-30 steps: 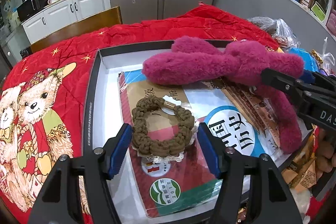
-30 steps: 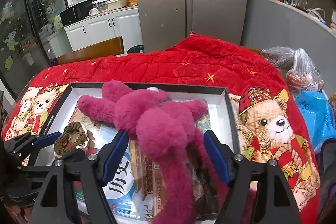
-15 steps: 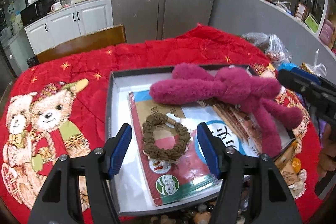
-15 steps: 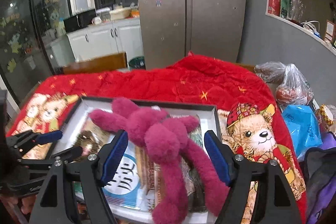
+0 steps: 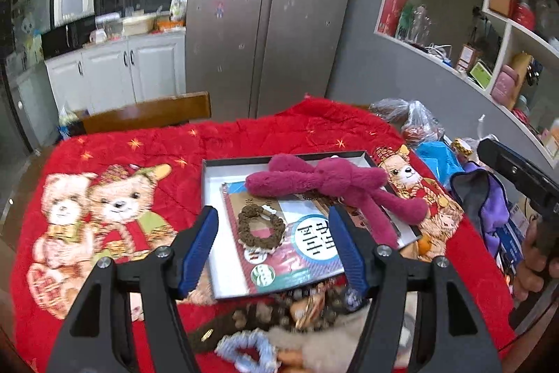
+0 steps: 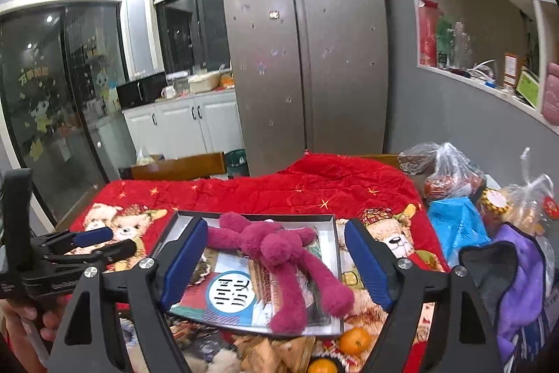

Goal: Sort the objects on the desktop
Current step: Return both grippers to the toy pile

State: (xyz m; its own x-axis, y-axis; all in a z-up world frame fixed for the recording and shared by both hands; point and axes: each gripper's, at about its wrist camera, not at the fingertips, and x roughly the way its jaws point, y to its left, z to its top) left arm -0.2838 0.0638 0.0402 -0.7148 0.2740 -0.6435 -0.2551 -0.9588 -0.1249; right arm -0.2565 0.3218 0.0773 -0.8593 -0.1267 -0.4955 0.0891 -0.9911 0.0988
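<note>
Both grippers have pulled back and up from the tray since the earlier frames; tray contents now look smaller and more room shows. Left gripper (image 5: 274,245) and right gripper (image 6: 276,263) each have jaws spread wide, just been opening, nothing between the pads.

Magenta plush toy (image 5: 335,182) lies in the white tray (image 5: 213,184), long axis roughly 9-to-4 o'clock in the left wrist view: one arm points toward 9, two legs trail toward 4 and 5, one over the tray's right rim. Brown crocheted ring (image 5: 260,226) lies flat on a booklet (image 5: 300,254) in the tray, at 7 o'clock of the toy, apart from it.

Tray rests on a red quilt (image 5: 244,135) printed with bears and stars. Loose clutter, blurred, at 6 o'clock of the tray; two oranges (image 6: 353,339) there in the right wrist view. Bags at 3 o'clock.

Room: steel double-door fridge (image 5: 265,20) at 12, white cabinets at 10, wall shelves at 2.
</note>
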